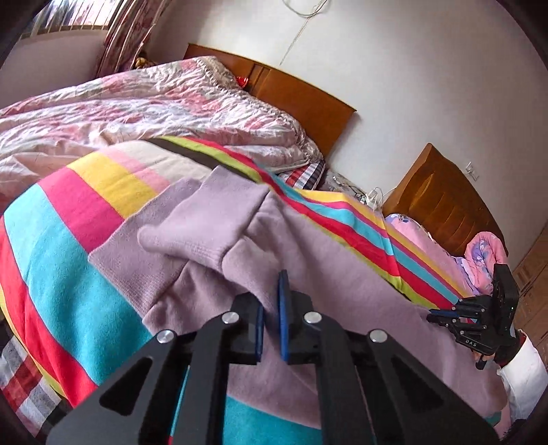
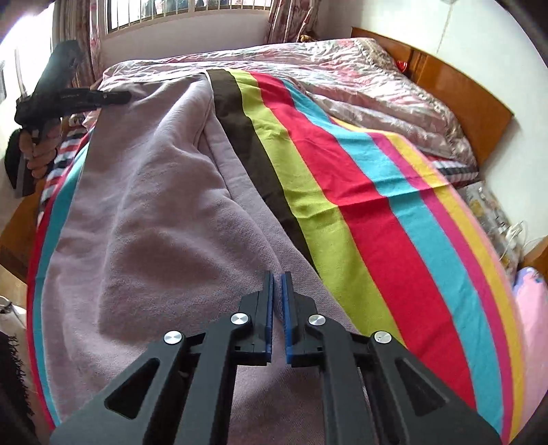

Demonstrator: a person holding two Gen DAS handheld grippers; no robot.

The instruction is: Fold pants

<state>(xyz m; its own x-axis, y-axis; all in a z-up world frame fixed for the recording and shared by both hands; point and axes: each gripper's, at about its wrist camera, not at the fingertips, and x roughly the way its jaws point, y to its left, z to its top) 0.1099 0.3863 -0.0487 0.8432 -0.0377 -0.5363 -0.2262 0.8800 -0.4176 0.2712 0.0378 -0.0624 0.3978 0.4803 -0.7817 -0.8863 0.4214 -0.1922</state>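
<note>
Lilac fleece pants [image 1: 308, 260] lie on a striped blanket [image 1: 61, 246] on the bed. One leg end with a ribbed cuff [image 1: 191, 236] is folded back over the rest. My left gripper [image 1: 272, 297] hangs just above the pants, jaws nearly closed with a small gap, nothing between them. My right gripper [image 1: 441, 315] shows at the pants' right edge. In the right wrist view the pants [image 2: 144, 212] stretch away along the blanket [image 2: 359, 191]. My right gripper [image 2: 278, 284] is shut and empty above them. The left gripper [image 2: 102, 97] is at the far end.
A pink quilt [image 1: 154, 99] is bunched at the back of the bed against a wooden headboard [image 1: 301, 92]. A second wooden headboard [image 1: 441, 198] and pink bedding [image 1: 479, 253] stand to the right. A cluttered nightstand [image 2: 493, 219] with cables sits beside the bed. A barred window [image 2: 185, 13] is behind.
</note>
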